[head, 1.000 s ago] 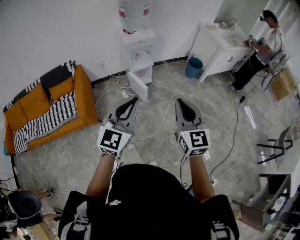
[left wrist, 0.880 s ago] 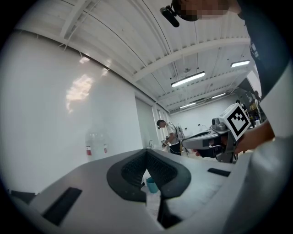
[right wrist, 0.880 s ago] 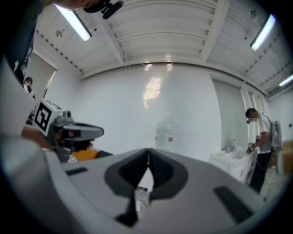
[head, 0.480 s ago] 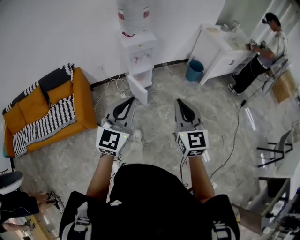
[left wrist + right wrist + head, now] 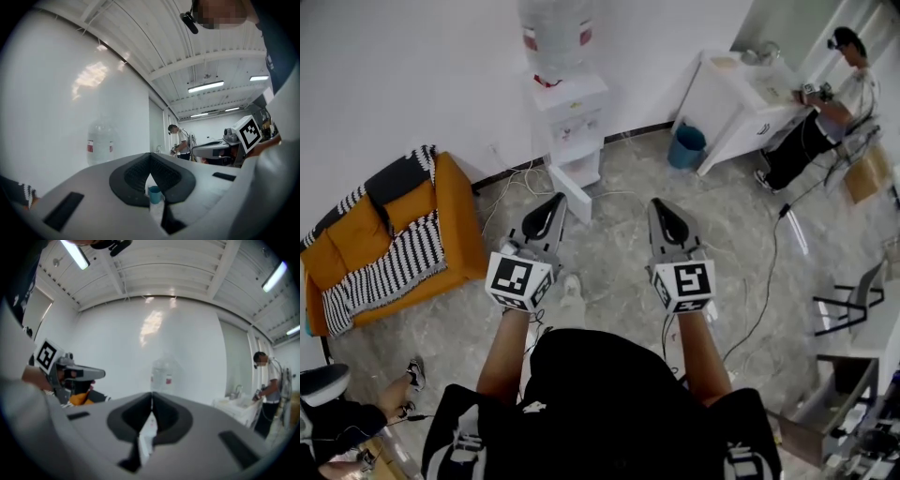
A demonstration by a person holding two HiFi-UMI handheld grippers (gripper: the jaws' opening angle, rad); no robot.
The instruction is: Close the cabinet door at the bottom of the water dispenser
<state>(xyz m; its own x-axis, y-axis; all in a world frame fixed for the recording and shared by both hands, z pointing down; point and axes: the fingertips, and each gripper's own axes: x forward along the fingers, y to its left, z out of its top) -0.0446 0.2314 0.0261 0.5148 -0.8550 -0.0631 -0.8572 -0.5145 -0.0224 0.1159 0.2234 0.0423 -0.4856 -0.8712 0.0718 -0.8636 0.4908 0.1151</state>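
White water dispenser (image 5: 570, 117) stands against the far wall with a large bottle (image 5: 555, 33) on top. At its base the cabinet door (image 5: 572, 193) is open, swung out over the grey stone floor (image 5: 609, 262) toward the near side. The 2 grippers are held side by side, near the door but apart from it. The left gripper (image 5: 557, 200) points at the door, its jaws clenched together with nothing between them. The right gripper (image 5: 659, 204) is to the right of the door, also clenched and empty. An orange sofa (image 5: 450, 206) with a striped throw sits at the left. At the far right a blue bucket (image 5: 686, 147) stands beside a white counter (image 5: 727, 98), where a person (image 5: 830, 108) sits.
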